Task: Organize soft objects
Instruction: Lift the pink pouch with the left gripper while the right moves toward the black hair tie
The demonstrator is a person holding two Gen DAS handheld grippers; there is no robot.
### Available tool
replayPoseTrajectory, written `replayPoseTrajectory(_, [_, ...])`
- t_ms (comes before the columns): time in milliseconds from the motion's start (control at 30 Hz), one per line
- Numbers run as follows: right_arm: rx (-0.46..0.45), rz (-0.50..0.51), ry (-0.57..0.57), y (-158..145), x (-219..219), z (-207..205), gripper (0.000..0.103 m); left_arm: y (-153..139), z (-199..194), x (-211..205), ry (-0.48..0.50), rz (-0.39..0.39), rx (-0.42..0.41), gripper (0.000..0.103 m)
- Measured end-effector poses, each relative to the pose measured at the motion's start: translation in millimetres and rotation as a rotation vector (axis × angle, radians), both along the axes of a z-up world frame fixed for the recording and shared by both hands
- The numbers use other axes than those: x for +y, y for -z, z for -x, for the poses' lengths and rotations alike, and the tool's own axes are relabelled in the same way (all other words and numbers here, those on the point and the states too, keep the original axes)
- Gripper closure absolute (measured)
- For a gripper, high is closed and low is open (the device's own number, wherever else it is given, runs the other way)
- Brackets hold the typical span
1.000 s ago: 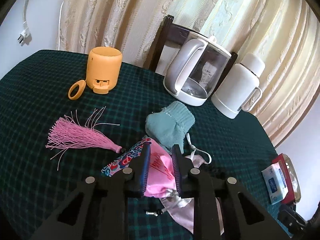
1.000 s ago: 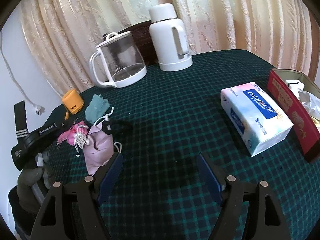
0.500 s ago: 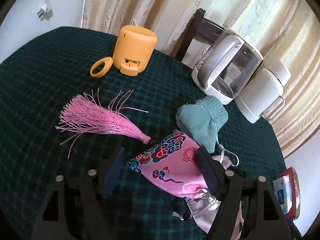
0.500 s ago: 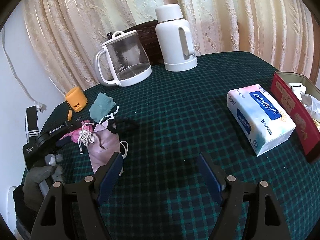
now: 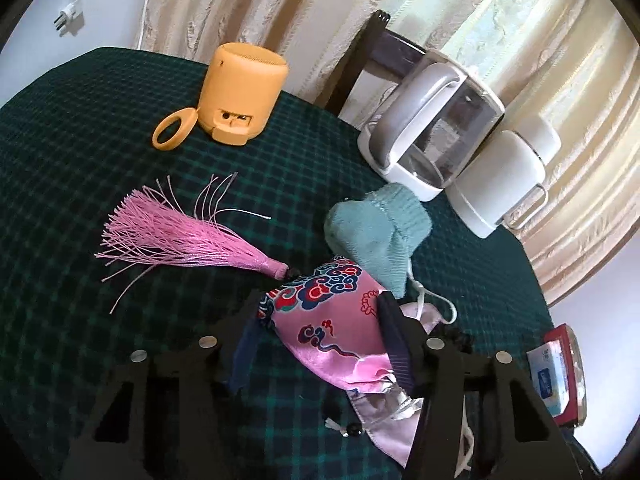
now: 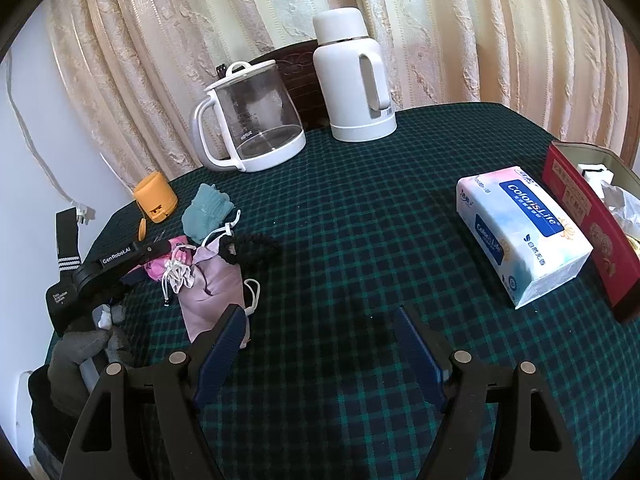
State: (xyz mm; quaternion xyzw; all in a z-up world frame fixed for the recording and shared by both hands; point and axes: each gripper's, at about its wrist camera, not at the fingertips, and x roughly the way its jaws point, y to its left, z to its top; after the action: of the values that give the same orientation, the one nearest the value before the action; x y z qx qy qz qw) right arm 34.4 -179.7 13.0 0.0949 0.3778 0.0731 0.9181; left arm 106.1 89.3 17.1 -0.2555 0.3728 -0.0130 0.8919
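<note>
Lying between the spread fingers of the left gripper (image 5: 320, 344): one shiny pink embroidered pouch (image 5: 332, 320), atop one lilac satin bag (image 6: 216, 280). Sitting nearby: one ribbed teal sock (image 5: 376, 236), one stringy pink tassel (image 5: 180, 240). Hovering wide open, holding nothing: right gripper (image 6: 320, 352).

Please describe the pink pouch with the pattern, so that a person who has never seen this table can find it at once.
Start at the glass kettle on the green checked tablecloth. In front of it lies a teal sock, and the pink pouch sits just beyond the sock, between the open fingers of the left gripper. Only it has red-and-blue cloud embroidery; the lilac pouch beside it is plain.
</note>
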Motion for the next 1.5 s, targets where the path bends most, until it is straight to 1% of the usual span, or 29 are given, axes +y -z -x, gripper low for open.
replayPoseTrajectory(133, [0.0,0.002,0.002,-0.1,0.3,0.9,0.023,-13.9,7.3,0.1,-0.007,-0.006,-0.051,0.047])
replayPoseTrajectory(267, [0.001,0.004,0.0,-0.5,1.7,0.5,0.023,-33.1,18.0,-1.2,-0.023,-0.028,-0.121,0.047])
replayPoseTrajectory(400, [0.005,0.013,-0.01,-0.4,6.6,-2.0,0.023,-47.8,26.2,-4.8,-0.021,-0.048,-0.17,0.047])
replayPoseTrajectory(600, [0.017,0.008,-0.016,1.5,11.9,-6.7,0.023,-66.6,40.2,-10.6,-0.021,-0.1,-0.243,0.047])
replayPoseTrajectory(667, [0.02,0.009,-0.016,2.2,13.3,-7.8,0.023,-69.5,42.5,-12.5,-0.019,-0.109,-0.253,0.047])
replayPoseTrajectory(1167, [0.032,0.02,-0.037,4.9,23.8,-13.4,0.023,-77.8,52.0,-15.6,0.0,-0.098,-0.281,0.047])
replayPoseTrajectory(1500, [0.033,0.022,-0.069,3.1,34.0,-25.3,0.023,-83.2,57.8,-13.6,0.0,-0.104,-0.297,0.047])
